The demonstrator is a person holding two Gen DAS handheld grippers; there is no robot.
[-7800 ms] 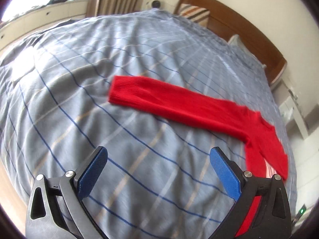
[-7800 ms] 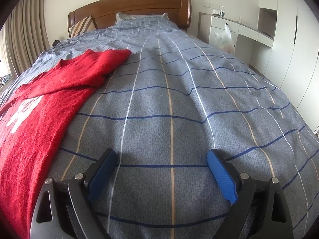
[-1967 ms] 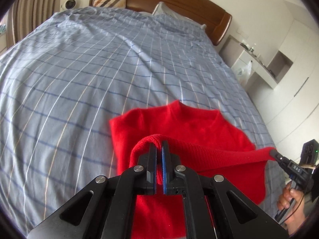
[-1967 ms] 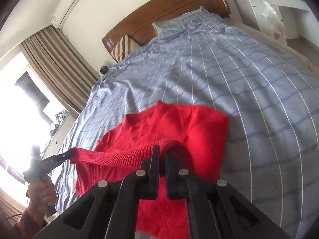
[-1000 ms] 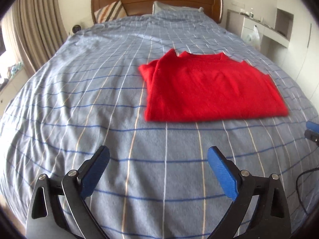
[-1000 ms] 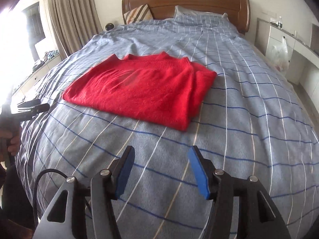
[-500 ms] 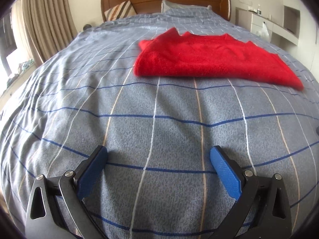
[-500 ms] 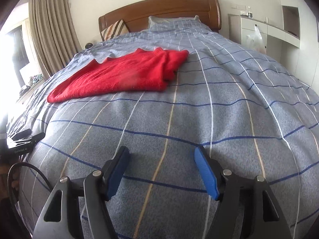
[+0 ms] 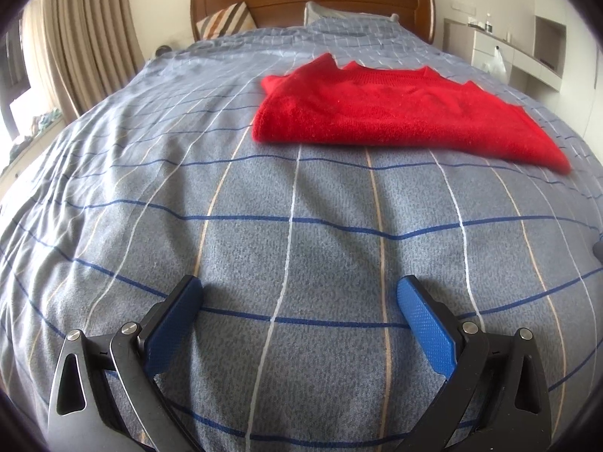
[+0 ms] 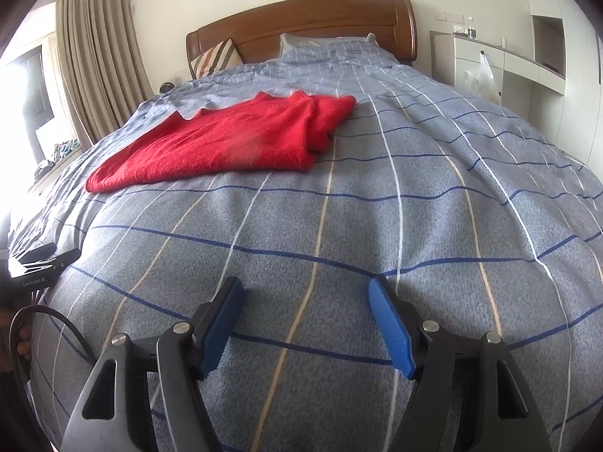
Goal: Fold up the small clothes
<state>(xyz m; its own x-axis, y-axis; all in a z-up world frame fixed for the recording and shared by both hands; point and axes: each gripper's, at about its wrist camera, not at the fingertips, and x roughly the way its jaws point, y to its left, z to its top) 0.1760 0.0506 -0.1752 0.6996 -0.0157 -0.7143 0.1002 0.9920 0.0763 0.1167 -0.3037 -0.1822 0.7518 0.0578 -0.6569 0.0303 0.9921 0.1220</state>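
Left wrist: left gripper (image 9: 297,293) jaws wide apart, empty, over bedspread (image 9: 301,226); folded red sweater (image 9: 395,116) lies well ahead. Right wrist: right gripper (image 10: 305,297) parted, nothing between; sweater (image 10: 233,139) ahead-left.

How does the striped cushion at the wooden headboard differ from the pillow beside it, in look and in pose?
The striped cushion has diagonal brown, cream and dark stripes; the pillow is pale blue-grey and checked, like the bed cover. The cushion stands tilted against the wooden headboard, fully in sight; the pillow lies lower, partly under the cover's edge. The cushion is nearer the curtain side. Both rest at the head of the bed, apart from the folded red sweater.
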